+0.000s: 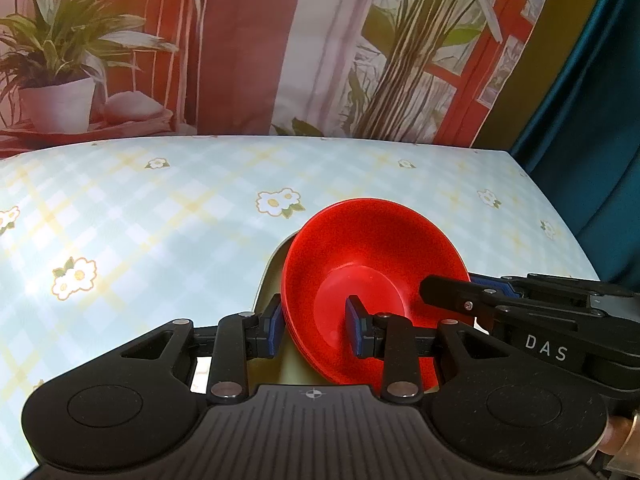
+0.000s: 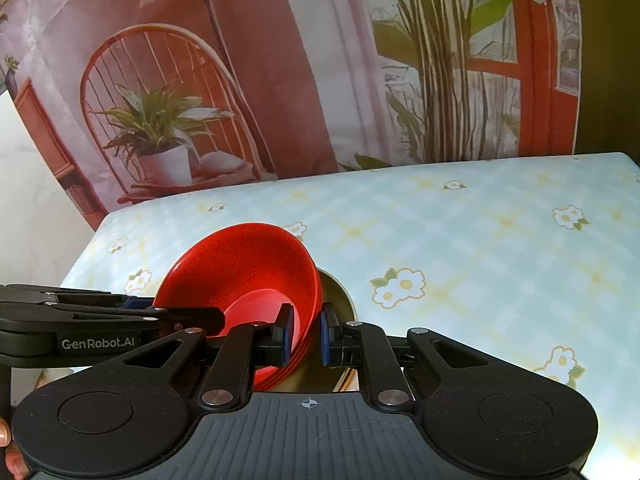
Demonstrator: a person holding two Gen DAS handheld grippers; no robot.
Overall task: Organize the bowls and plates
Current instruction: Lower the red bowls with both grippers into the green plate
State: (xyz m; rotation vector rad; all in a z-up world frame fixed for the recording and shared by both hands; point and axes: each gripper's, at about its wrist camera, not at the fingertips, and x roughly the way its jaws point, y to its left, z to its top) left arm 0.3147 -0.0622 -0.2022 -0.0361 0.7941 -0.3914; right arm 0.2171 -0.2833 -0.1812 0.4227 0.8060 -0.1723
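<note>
Red glossy plastic bowls (image 1: 372, 264), nested several deep, tilted up on edge above pale cream plate (image 1: 276, 280) on flowered check tablecloth (image 1: 160, 216). Left gripper (image 1: 316, 326) clamped across rim at 9 o'clock, one pad inside, one outside. Right gripper (image 2: 306, 334) pinched shut on rim at 3 o'clock. Two-sided hold probably keeps stack from slipping apart while being placed. Layered rims visible at lower edge; count unclear.

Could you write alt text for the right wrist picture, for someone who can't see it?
Two claws pinch opposite rims of tilted red bowls above a pale plate, on a flowered tablecloth.
</note>
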